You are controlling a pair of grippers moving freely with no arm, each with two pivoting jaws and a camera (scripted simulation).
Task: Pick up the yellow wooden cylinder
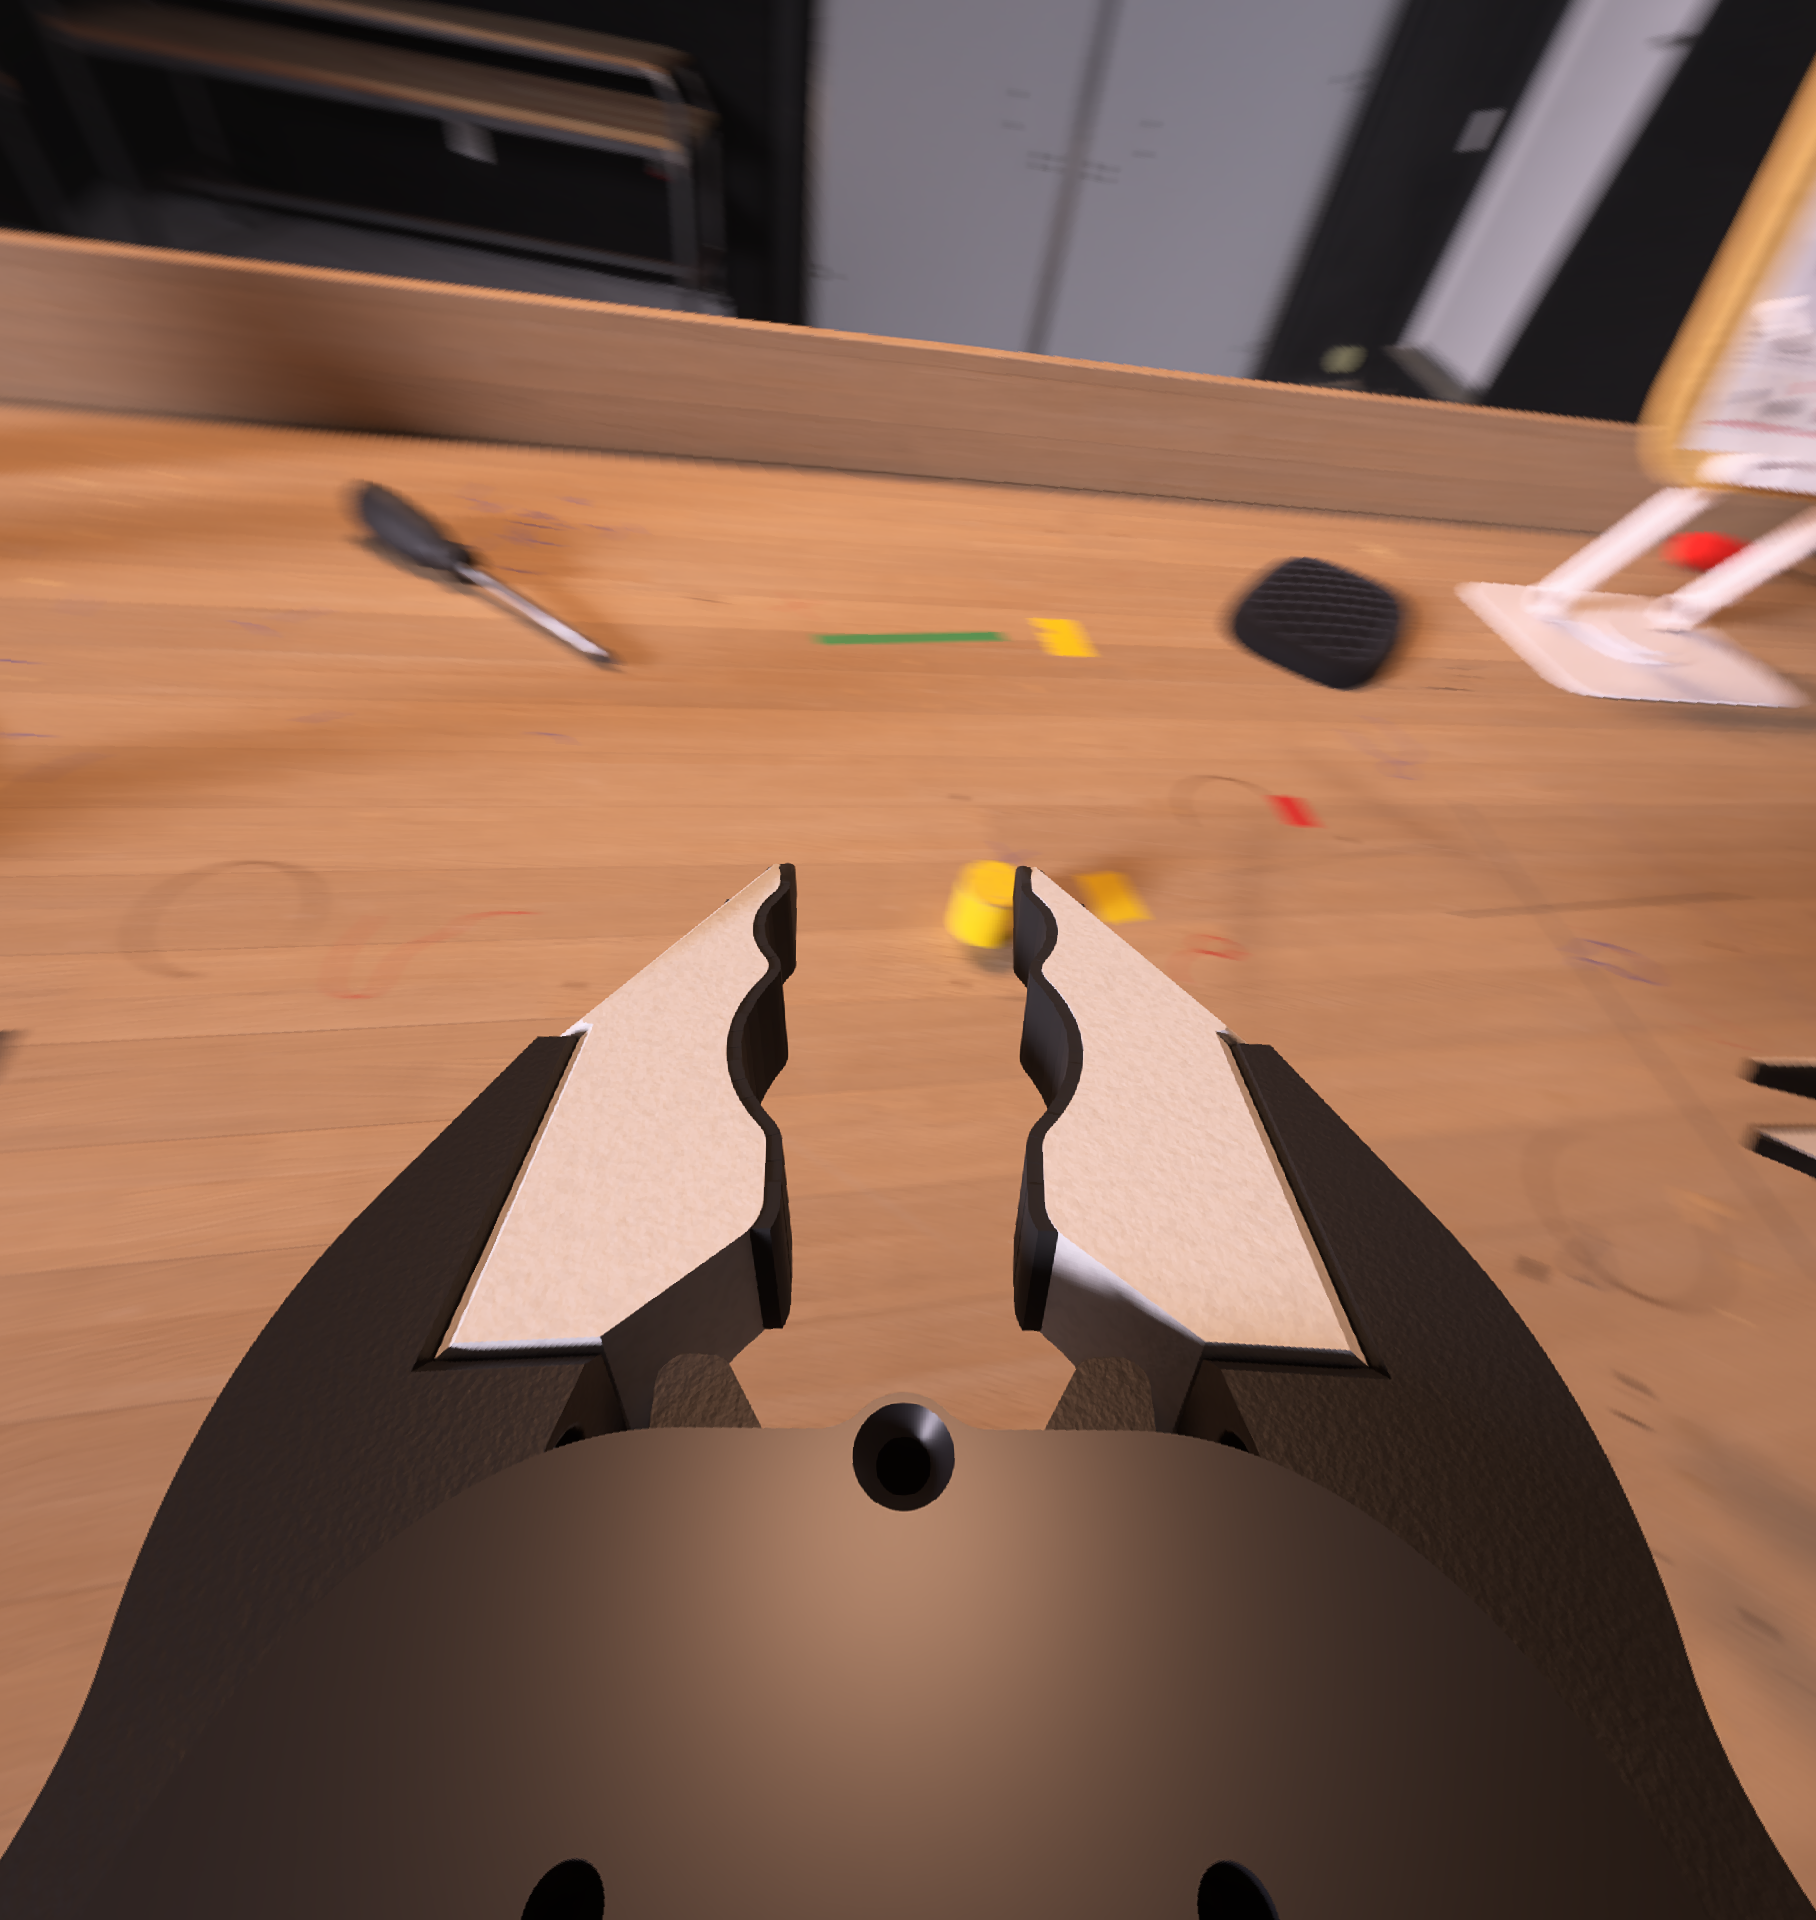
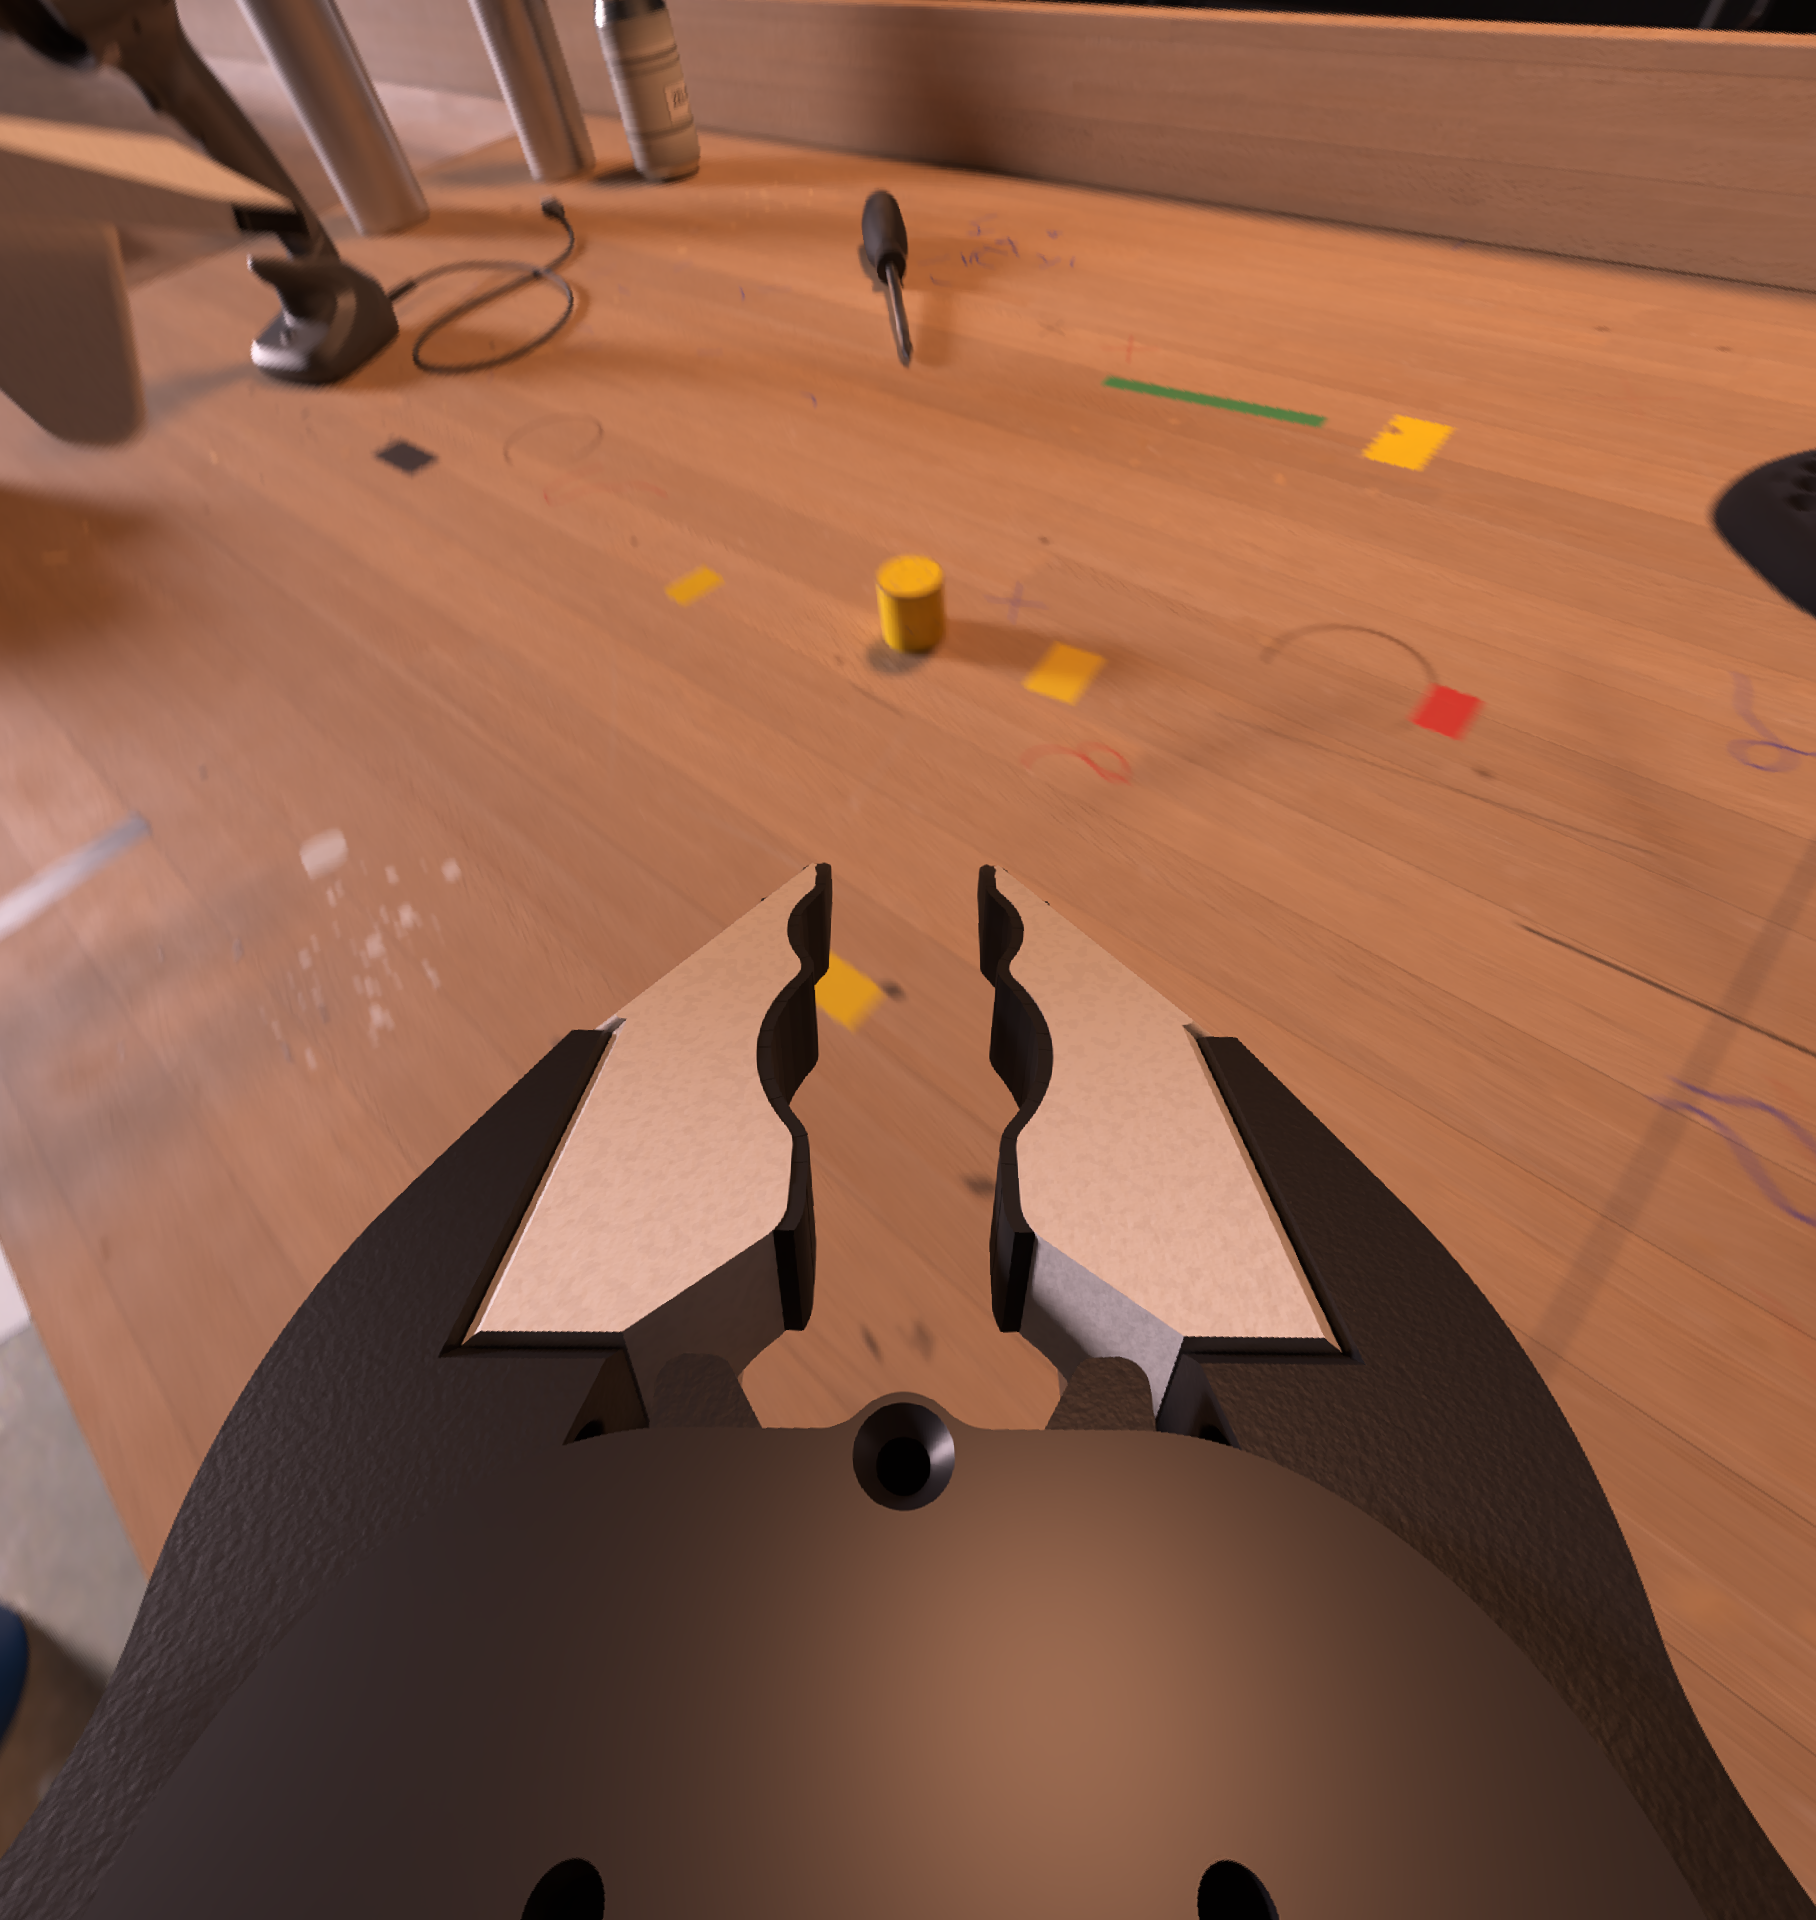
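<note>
Cylinder (image 1: 979, 902), small and yellow, stands on a wooden table (image 1: 571, 1091) in the left wrist view, partly hidden behind the tip of one finger of the left gripper (image 1: 904, 878). That gripper is spread apart and holds nothing; bare table shows between its fingers. The cylinder sits just off the line of the gap, toward the right of the picture, beside a flat yellow patch (image 1: 1114, 896). Farther off lie a screwdriver (image 1: 468, 566), a green strip (image 1: 909, 637) and a black pad (image 1: 1314, 621); the picture is blurred. In the right wrist view the cylinder (image 2: 909, 603) stands upright, well ahead of the right gripper (image 2: 904, 878), which is also parted, more narrowly, and empty. A screwdriver (image 2: 888, 270) and a loop of cable (image 2: 493, 301) lie beyond. The step in hand looks like the approach, with no grasp made. The left gripper seems the nearer one. The next move likely calls for shifting it sideways until the cylinder is centred in the gap, moving forward around it, then closing.
</note>
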